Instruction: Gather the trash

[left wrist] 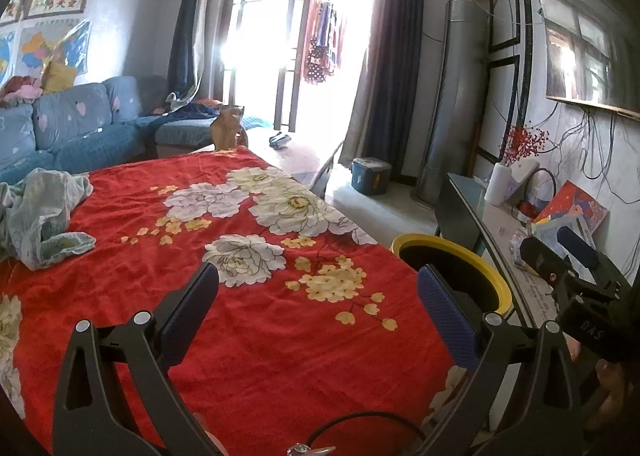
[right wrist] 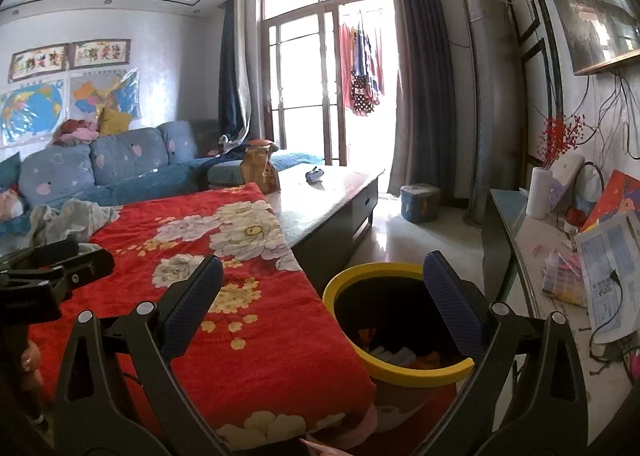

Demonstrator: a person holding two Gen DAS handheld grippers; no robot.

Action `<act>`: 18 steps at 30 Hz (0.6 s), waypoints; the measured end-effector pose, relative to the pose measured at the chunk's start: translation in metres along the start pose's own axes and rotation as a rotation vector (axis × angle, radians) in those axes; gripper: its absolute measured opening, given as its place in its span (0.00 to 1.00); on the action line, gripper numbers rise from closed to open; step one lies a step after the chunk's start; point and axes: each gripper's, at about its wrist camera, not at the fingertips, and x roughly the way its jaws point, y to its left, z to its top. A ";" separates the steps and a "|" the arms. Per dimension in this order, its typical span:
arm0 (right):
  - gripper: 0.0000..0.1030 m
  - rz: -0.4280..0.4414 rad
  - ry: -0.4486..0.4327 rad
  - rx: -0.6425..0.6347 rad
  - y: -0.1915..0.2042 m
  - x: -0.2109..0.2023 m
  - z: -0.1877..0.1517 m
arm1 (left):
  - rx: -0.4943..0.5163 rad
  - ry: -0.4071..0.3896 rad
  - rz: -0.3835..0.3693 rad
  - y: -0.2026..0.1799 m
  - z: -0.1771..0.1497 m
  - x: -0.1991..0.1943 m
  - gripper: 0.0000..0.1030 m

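Both my tools, left and right, spread, empty; yellow-rimmed bin, lower centre, holds scraps.

Red floral blanket over table

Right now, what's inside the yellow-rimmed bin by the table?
In the yellow-rimmed bin, the right wrist view shows white and orange scraps at the bottom. The near wall and right gripper finger hide the rest.
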 end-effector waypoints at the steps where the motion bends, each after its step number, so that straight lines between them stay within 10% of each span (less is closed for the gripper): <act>1: 0.89 -0.001 0.000 -0.001 0.000 0.000 0.000 | 0.000 0.003 -0.002 0.000 0.000 0.000 0.94; 18: 0.89 0.001 0.007 0.001 0.000 0.001 0.000 | 0.001 0.006 0.002 0.000 -0.003 0.000 0.94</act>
